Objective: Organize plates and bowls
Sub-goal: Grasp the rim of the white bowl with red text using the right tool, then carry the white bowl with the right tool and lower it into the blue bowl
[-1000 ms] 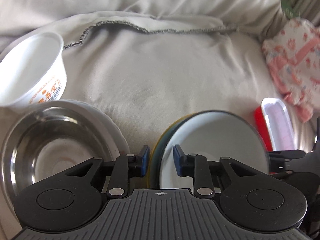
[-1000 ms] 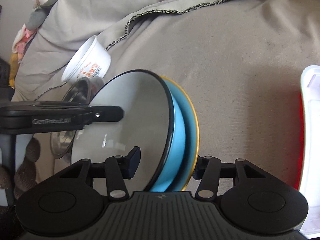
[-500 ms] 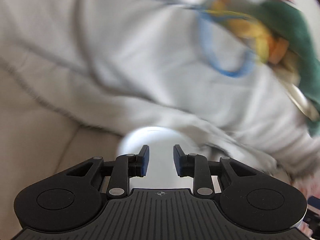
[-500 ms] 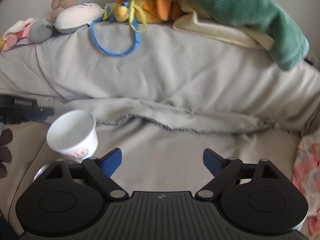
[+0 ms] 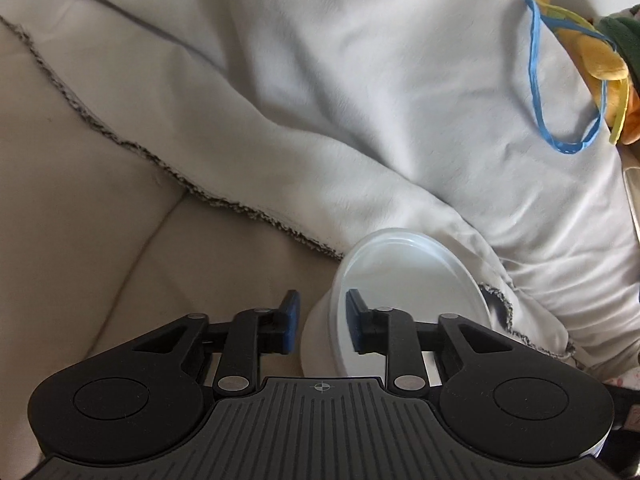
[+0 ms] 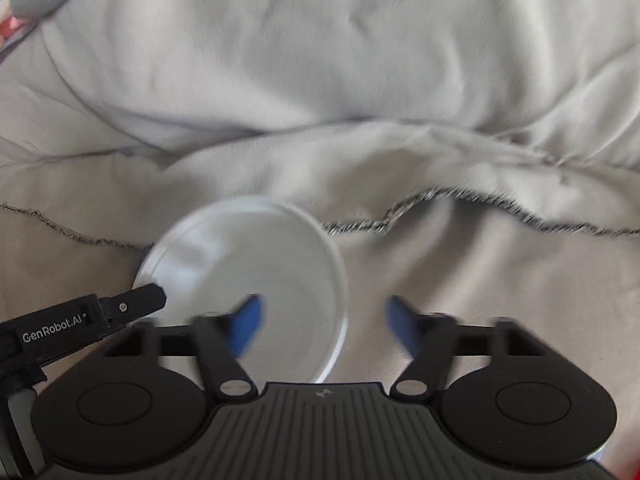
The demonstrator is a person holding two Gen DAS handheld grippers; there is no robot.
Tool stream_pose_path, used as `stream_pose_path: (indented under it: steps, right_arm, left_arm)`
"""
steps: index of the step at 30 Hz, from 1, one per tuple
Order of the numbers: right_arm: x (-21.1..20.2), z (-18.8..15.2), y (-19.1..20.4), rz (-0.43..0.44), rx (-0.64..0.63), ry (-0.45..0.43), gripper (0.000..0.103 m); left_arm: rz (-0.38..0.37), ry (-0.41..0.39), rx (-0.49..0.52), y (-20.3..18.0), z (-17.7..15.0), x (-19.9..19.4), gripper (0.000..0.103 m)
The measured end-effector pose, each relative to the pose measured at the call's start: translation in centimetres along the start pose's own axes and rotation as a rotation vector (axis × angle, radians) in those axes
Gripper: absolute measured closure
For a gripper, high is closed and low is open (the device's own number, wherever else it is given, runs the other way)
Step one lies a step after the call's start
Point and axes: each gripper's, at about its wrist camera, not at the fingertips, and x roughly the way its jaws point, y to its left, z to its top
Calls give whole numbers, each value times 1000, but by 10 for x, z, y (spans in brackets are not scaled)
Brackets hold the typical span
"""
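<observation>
A white plastic bowl (image 5: pixel 404 280) sits tilted on the beige sofa seat, against the fold of a pale blanket. My left gripper (image 5: pixel 322 316) straddles its near wall, one pad outside and one pad inside. Its jaws are closing, and a thin gap still shows at the outer pad. In the right wrist view the same bowl (image 6: pixel 248 280) lies low and left of centre, with the left gripper's finger (image 6: pixel 138 304) at its left rim. My right gripper (image 6: pixel 324 320) is blurred and its jaws are closing. The bowl's right rim lies between its fingers, apart from both pads.
A pale grey blanket (image 5: pixel 360 100) with a frayed dark hem (image 6: pixel 460 196) covers the sofa back. The beige seat cushion (image 5: pixel 80 200) lies to the left. Plush toys and a blue cord loop (image 5: pixel 560 140) sit at the upper right.
Both grippers left the stacked plates, which are now out of view, and swung over to the white bowl. The right jaws opened wide, then narrowed. The left jaws now straddle the bowl's wall.
</observation>
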Motion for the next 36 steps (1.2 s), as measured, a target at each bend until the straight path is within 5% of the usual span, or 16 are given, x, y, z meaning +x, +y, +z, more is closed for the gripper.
stream_pose_path:
  steps: [2,6,12,18,21,27,36]
  right_arm:
    - [11,-1,5,31,12,48,75]
    - [-14,-12,-1,33,-34,-11,75]
    - [-61,-34,-68,61,21,-79,72]
    - [-80,-63,-141,-3,33,-186,65]
    - [-75,-79,-179,54,100,-197,57]
    - [-44,-83,-230,246,274,-75,57]
    - [-48,-94,-224,191,191,-100,57]
  left_arm:
    - [13,-24,34,-9,-4,-4,82]
    - [-30,-81,81,-38,-15,-24,82]
    - [-48,-67,266,-115,-59,-35,81]
    - [-70,98,395,-177,-105,5,79]
    - [-81,158,414,-187,-115,24,79]
    - [-57,163,426,-183,-126,35,79]
    - [21,202,610,-202,-153,41,79]
